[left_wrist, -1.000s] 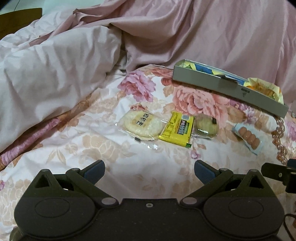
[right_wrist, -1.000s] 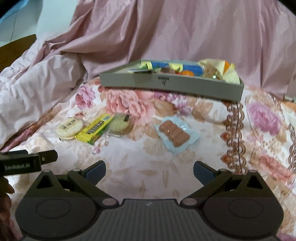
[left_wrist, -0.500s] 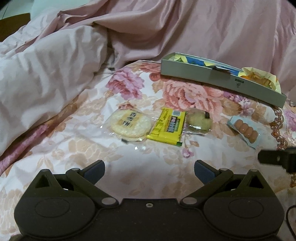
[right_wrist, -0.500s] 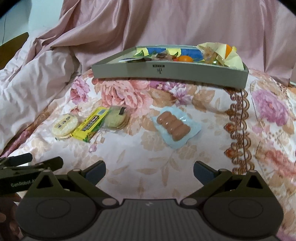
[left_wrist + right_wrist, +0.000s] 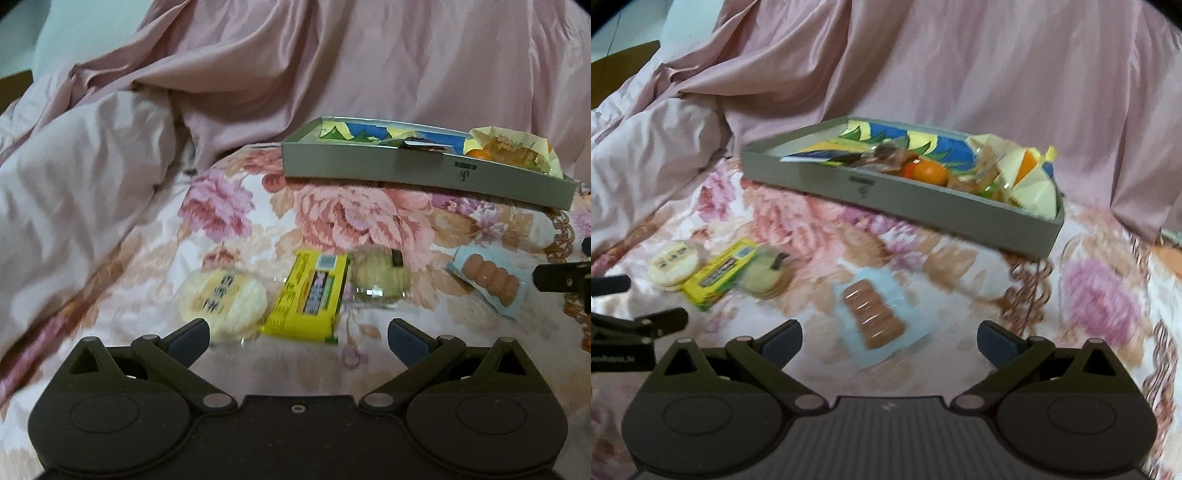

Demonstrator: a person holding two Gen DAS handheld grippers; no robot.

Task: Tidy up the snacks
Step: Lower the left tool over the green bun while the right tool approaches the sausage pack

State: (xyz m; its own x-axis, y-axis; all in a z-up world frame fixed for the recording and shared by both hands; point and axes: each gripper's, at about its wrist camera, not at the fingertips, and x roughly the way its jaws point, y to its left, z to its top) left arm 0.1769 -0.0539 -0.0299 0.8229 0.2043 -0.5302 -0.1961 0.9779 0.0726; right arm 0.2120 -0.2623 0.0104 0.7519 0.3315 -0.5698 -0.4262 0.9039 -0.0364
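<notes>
1. On the left of the bed [image 5: 369,210], a round rice cracker [image 5: 221,295] in clear wrap lies flat on the floral cover, just ahead of the left gripper [image 5: 298,334], whose jaws stand wide with nothing between them
2. Next along, a yellow bar [image 5: 312,299] lies beside the cracker and straight ahead of that gripper's gap; beyond it a pale cookie [image 5: 380,277] in clear wrap touches or slightly overlaps the bar's right edge
3. Further right, well apart from those three, a blue pack of sausages [image 5: 873,314] lies flat directly ahead of the right gripper [image 5: 889,338], which is also spread wide and empty
4. Behind them all, the grey tray [image 5: 923,201] rests on the cover at the foot of the pink quilt [image 5: 960,74]; it already holds several wrapped snacks and something orange, and its left part looks to have free room
5. My reading is that the step in hand is the approach: four snacks are not yet in the tray, and each gripper is lined up on its own target, the left on the bar, the right on the sausages
6. The next move calls for coming down low onto the soft cover, bringing the fingers to either side of a thin flat pack and closing on its edges; the slippery film and the yielding bedding may let a pack slide or the cloth get pinched
</notes>
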